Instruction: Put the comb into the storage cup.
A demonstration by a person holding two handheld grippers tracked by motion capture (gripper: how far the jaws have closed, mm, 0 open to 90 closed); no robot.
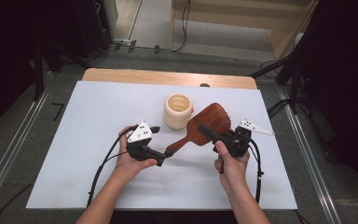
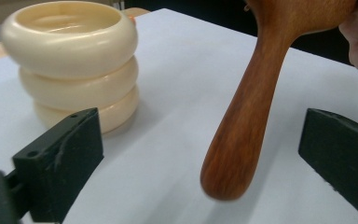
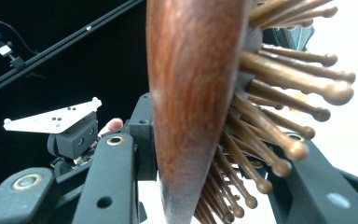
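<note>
A brown wooden hairbrush hangs tilted above the white table, head to the right, handle sloping down to the left. My right gripper is shut on the brush head; in the right gripper view its jaws clamp the wooden back and the peg bristles. My left gripper stands open at the handle's tip. In the left gripper view the handle end hangs between the two fingers without touching either. A cream ribbed holder stands upright just beyond.
A white sheet covers the table, with a wooden strip along the far edge. The holder stands to the left, behind my left gripper's jaw. Dark stands and cables flank the table on both sides.
</note>
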